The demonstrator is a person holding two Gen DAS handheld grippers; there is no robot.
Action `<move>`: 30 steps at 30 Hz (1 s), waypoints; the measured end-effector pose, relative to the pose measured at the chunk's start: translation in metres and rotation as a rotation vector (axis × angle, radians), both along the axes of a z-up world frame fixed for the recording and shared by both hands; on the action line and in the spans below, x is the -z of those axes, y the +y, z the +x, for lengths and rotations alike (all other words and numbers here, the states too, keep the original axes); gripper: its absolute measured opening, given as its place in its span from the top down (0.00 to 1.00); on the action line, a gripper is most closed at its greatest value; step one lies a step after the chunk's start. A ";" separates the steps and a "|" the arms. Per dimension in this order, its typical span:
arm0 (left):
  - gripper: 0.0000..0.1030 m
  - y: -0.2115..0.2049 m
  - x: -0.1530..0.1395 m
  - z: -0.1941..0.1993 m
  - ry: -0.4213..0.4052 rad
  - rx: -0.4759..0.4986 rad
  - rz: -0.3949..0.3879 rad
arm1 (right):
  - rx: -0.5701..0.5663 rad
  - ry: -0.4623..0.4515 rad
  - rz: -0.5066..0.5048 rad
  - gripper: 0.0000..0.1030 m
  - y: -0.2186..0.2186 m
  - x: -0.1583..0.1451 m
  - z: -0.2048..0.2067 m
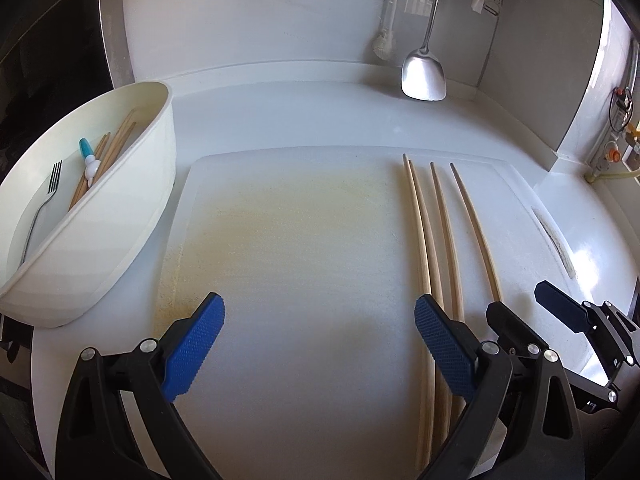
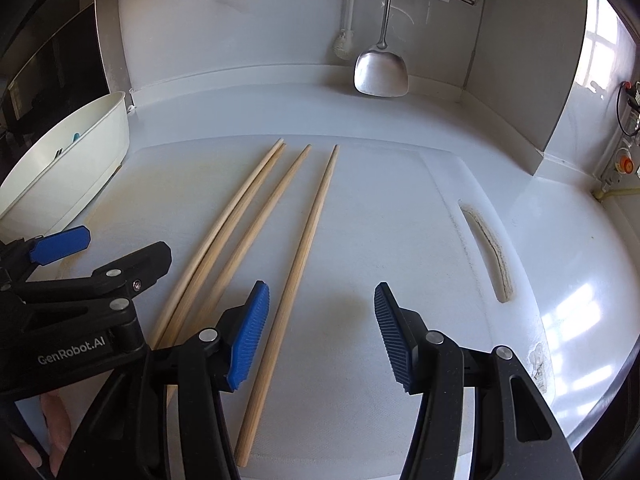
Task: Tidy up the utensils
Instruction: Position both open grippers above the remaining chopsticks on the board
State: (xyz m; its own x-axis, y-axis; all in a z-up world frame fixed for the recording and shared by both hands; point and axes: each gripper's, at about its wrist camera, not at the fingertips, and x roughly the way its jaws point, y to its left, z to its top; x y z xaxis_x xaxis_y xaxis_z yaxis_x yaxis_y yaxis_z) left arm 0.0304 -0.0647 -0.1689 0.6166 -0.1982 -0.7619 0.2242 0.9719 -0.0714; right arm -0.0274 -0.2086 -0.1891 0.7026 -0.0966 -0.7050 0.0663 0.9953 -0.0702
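Several long wooden chopsticks [image 1: 436, 232] lie side by side on a white cutting board [image 1: 280, 240]; they also show in the right wrist view [image 2: 248, 216]. A white oval bin [image 1: 120, 216] at the left holds more chopsticks, a fork [image 1: 44, 204] and a blue-topped utensil [image 1: 89, 160]. My left gripper [image 1: 318, 320] is open and empty, low over the board, left of the chopsticks. My right gripper [image 2: 322, 304] is open and empty, over the board, just right of the rightmost chopstick [image 2: 304, 256].
A metal spatula [image 1: 424, 76] and a white brush [image 1: 384, 46] hang against the back wall. The board has a handle slot [image 2: 488, 248] at its right. The counter wall corner stands at the right; the bin [image 2: 72, 168] stands left of the board.
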 end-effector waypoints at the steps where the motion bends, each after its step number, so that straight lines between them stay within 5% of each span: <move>1: 0.08 -0.001 0.000 0.000 0.001 0.003 -0.004 | 0.002 0.000 0.001 0.49 -0.002 0.000 0.000; 30: 0.08 -0.015 0.007 0.001 0.025 0.042 -0.044 | 0.000 -0.005 0.039 0.49 -0.009 0.003 0.001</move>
